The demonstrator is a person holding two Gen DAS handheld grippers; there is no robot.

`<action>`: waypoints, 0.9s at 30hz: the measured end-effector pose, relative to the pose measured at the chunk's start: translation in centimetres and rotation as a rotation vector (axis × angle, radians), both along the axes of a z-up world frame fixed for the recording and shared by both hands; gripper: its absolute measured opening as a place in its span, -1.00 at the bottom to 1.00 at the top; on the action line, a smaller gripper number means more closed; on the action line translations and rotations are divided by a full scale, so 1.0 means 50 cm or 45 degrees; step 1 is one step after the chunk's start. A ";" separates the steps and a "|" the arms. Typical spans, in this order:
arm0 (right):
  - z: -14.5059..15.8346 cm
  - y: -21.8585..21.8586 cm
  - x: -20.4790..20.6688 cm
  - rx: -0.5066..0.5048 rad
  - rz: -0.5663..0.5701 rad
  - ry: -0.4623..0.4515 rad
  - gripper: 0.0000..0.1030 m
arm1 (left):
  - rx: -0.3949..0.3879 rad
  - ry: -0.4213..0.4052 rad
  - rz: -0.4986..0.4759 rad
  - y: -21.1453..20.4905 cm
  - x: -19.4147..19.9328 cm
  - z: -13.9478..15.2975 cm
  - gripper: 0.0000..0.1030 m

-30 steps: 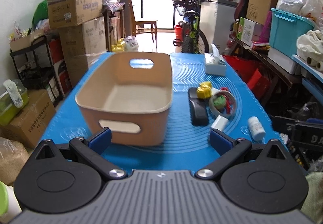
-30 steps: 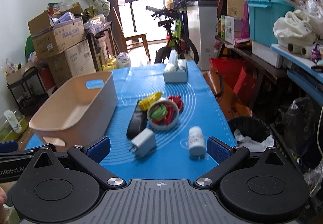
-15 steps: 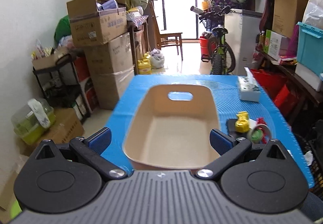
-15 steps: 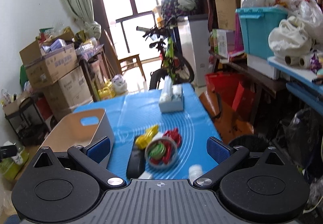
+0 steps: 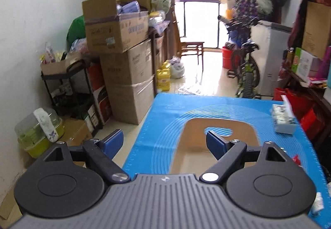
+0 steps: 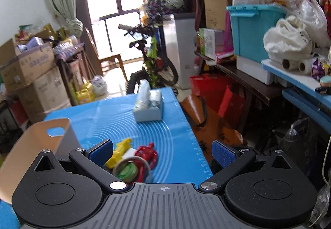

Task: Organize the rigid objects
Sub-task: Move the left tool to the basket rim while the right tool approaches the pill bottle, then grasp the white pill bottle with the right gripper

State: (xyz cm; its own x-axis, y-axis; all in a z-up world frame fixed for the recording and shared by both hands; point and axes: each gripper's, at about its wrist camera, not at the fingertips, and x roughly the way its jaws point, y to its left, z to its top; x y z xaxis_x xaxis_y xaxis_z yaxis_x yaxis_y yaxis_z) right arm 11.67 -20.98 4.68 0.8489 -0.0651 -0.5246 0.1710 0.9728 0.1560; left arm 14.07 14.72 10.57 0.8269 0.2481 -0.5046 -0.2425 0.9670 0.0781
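A beige bin (image 5: 219, 125) with a handle slot stands on the blue mat (image 5: 171, 109); nothing shows inside the part I see. My left gripper (image 5: 165, 142) hovers above its near left side, jaws closing with nothing between them. In the right wrist view the bin (image 6: 41, 136) is at the left. A yellow toy (image 6: 121, 151), a red figure (image 6: 148, 153) and a tape ring holding a green disc (image 6: 128, 170) lie close below my right gripper (image 6: 163, 151), which is open and holds nothing.
A tissue box (image 6: 149, 106) sits at the far right of the mat. Stacked cardboard boxes (image 5: 122, 59) and a black cart (image 5: 68, 84) line the left wall. A bicycle (image 6: 153, 63) and loaded shelves (image 6: 269, 63) stand beyond and right of the table.
Both grippers pulled back and rose, so the bin and small items slid lower in view. The left gripper's jaws have narrowed a little.
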 end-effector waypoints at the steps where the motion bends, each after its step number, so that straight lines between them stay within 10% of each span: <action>1: -0.011 -0.003 0.009 0.006 -0.010 0.020 0.95 | 0.014 0.006 0.011 0.012 0.010 -0.008 0.69; 14: -0.148 -0.011 0.083 -0.036 -0.064 0.269 0.95 | -0.039 0.436 0.003 0.083 0.108 -0.176 0.62; 27: -0.245 0.013 0.113 0.018 -0.097 0.507 0.79 | -0.131 0.505 -0.055 0.108 0.133 -0.209 0.21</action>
